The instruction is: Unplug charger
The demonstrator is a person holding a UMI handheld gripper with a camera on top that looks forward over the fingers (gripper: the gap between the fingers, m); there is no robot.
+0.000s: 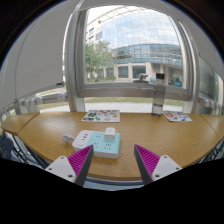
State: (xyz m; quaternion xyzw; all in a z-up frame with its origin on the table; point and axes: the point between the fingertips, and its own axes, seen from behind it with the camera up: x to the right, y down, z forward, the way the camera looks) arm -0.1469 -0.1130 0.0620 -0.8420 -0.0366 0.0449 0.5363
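A white and pale-green power strip (100,144) lies on the wooden table (150,130), just ahead of my left finger. A white charger (109,133) stands plugged into its top, with a cable running left to a small white object (69,138). My gripper (114,160) is open, with the magenta pads (81,159) wide apart and nothing between them. The strip sits a short way beyond the fingertips, slightly left of the gap's middle.
Printed papers (100,116) lie farther back on the table and another sheet (177,117) lies at the right. A white stand (158,97) rises at the back by the large window. The table's near edge runs just ahead of my fingers.
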